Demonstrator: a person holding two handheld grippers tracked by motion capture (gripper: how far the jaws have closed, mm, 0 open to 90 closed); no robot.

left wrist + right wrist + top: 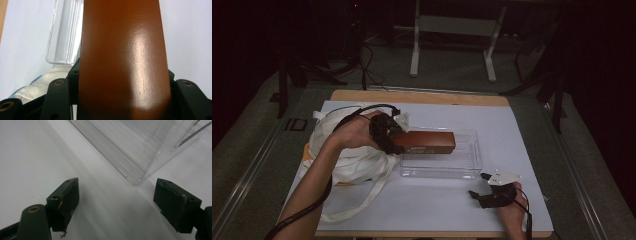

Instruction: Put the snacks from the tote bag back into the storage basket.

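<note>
1. A crumpled white cloth bag with long straps (347,155) lies at the table's left, just beside the clear plastic rectangular tray (462,167) on the white sheet (522,150).
2. The long reddish-brown rectangular box (427,142) sits across the tray's left end, partly over its rim.
3. The left gripper (387,135) pinches the box's near end between its jaws.
4. The right gripper (484,187) rests near the tray's corner, jaws spread wide, holding nothing.
</note>
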